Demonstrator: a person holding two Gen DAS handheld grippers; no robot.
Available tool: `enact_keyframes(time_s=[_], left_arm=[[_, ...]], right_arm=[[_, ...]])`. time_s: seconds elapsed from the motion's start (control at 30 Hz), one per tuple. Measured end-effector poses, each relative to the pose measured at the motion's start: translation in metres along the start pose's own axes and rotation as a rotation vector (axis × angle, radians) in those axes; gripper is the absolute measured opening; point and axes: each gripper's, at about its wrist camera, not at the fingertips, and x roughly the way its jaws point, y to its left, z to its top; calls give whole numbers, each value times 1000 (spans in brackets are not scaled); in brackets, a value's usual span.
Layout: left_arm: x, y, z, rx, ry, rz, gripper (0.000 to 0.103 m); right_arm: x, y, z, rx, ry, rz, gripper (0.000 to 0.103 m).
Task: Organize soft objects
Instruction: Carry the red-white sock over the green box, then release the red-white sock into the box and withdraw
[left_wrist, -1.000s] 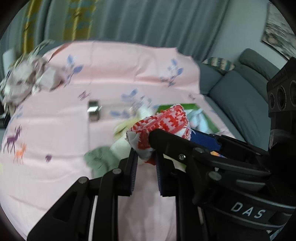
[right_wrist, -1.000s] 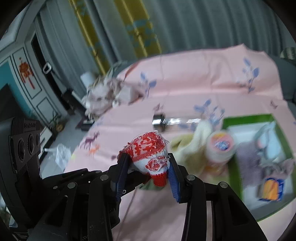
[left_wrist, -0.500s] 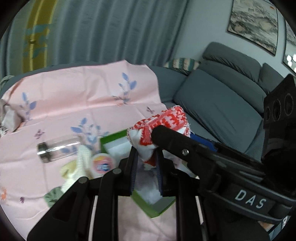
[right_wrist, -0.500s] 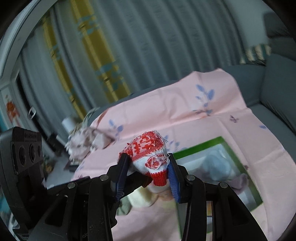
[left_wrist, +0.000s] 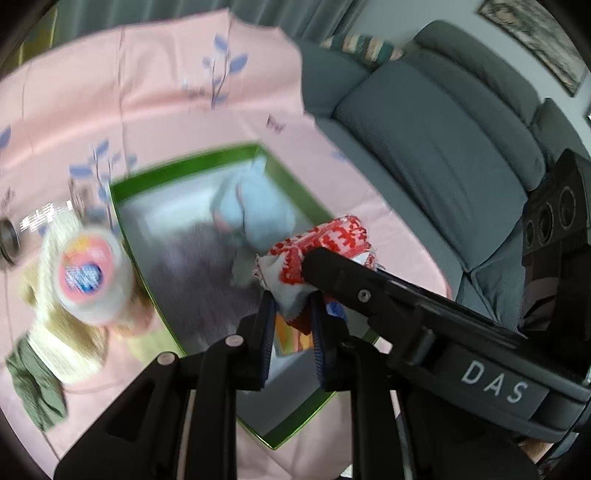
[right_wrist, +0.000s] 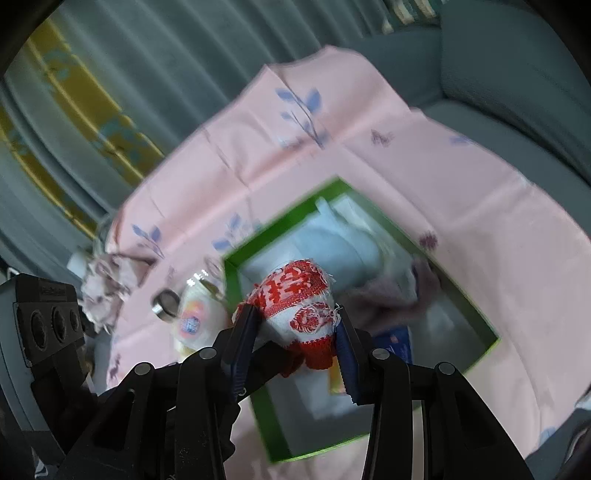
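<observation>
Pink bench cloth (left_wrist: 155, 96), green tray (right_wrist: 280, 225) below. Left hand-held gripper (left_wrist: 291, 310) and right hand-held gripper (right_wrist: 295, 325) both clamped on red-white cloth (right_wrist: 299, 295).

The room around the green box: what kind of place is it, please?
Most likely a home living room: a grey sofa with a striped cushion, long curtains, and a framed picture on the wall.
</observation>
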Motion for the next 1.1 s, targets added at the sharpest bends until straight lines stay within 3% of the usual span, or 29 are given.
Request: enact_keyframes(time_s=[0.17,0.37,0.73,0.8,0.9,0.97,1.03,1.07,1.1], left_arm=[[16,3,-10,-29,68,26,16],[17,5,-19,-48,97,34,14],[2,7,-31,-47,84,50,18],[-4,11,-33,-62,82,21,20],[-16,15,-33,-66,70,-17,37],[-28,17,-33,-63,41,-10,45],[-41,21,-34,-66,14,-9,52],[-47,23,-35,-71,2,-14,63],[-55,26,-36,-77,-12,-20,66]], right_arm=[[20,-12,-3,25,106,-36,43],[30,-11,-8,9,155,-74,43],[32,-4,-10,-23,162,-108,43],[30,-2,-10,-28,156,-109,43],[26,3,-9,-37,143,-116,49],[21,8,-8,-50,124,-109,69],[15,13,-8,-68,95,-122,78],[11,17,-9,-79,74,-131,79],[8,21,-8,-87,60,-134,80]])
